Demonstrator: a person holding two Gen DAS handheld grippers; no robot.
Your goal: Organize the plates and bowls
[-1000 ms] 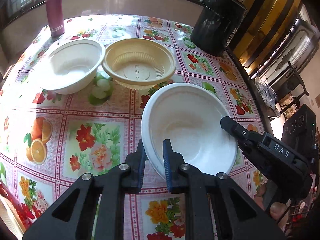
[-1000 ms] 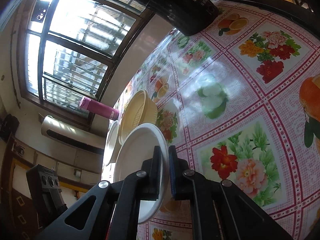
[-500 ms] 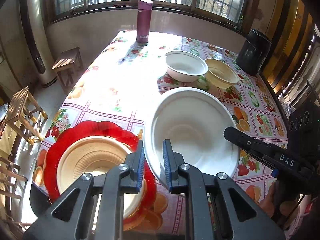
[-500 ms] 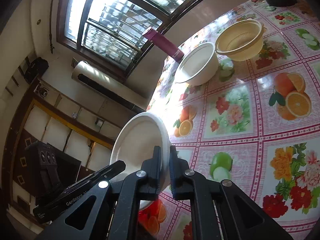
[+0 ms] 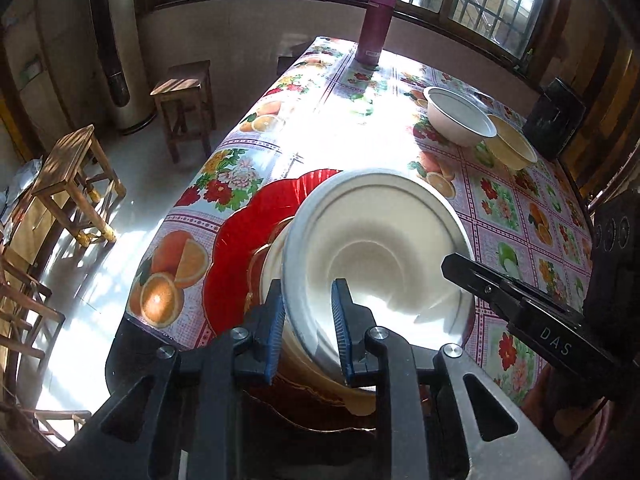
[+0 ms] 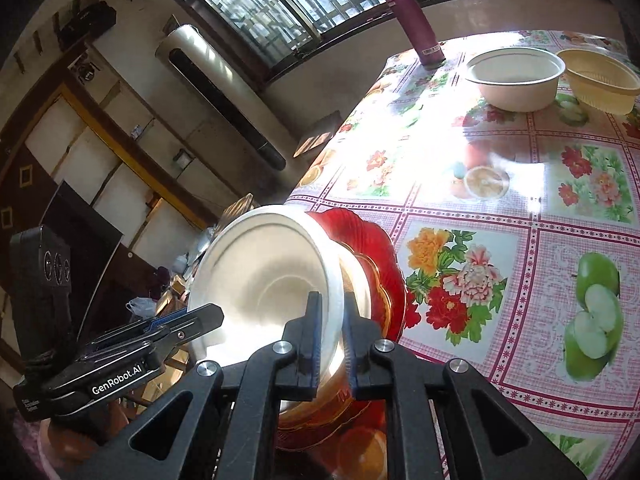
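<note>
Left wrist view: left tongs [image 5: 306,328] and right tongs [image 6: 330,334] both pinch the white bowl's [image 5: 376,248] rim, tilted over the cream plate [image 5: 272,268] on the red plate [image 5: 248,232]. Two more bowls [image 6: 516,78] sit far back on the surface [image 6: 500,200].

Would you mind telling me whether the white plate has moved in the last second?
Yes. The white plate has been carried away from the two bowls by the window and now sits over the red plate at the table's near end.

Left gripper [image 5: 307,330] clamped on near rim of white bowl [image 5: 376,252], tilted above red plate [image 5: 256,236]. Right gripper [image 5: 472,276] gripping bowl's right rim. Beyond bowl: second white bowl [image 5: 460,116], touching beige bowl [image 5: 512,148]; maroon bottle [image 5: 374,24] farther back.
</note>
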